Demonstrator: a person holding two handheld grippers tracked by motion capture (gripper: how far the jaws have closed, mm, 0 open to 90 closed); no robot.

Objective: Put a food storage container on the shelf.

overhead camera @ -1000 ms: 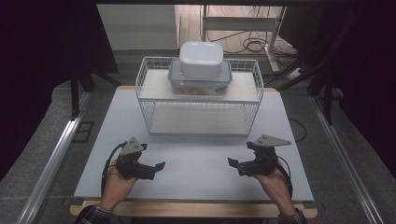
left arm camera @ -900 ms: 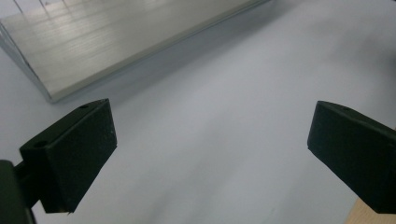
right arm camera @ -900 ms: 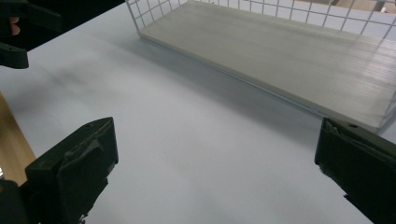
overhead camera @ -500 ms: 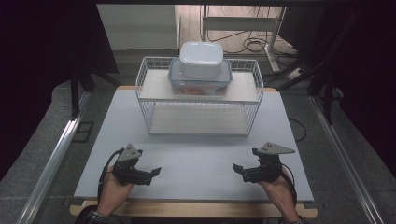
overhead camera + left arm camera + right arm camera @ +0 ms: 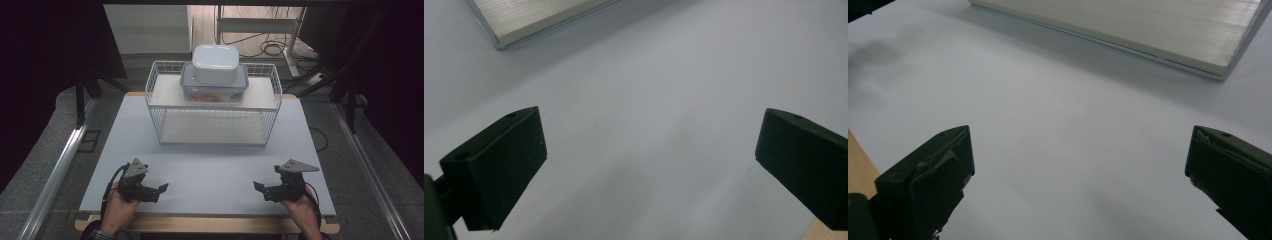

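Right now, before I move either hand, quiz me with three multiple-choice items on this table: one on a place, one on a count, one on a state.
1. Where does the white container sit?
A. on the bare table by the left gripper
B. on top of the blue-lidded container, on the wire rack's upper shelf
C. on the rack's lower shelf

2. How many containers are stacked on the wire rack?
A. one
B. two
C. four

3. How do the jaws of the left gripper and the right gripper stand?
A. both spread apart, holding nothing
B. both clamped on a lid
C. left clamped on the rack, right spread

Answers: 1 B, the white box rests on the blue-lidded container; 2 B, just those two show; 3 A, each gripper view shows only table between the jaws.
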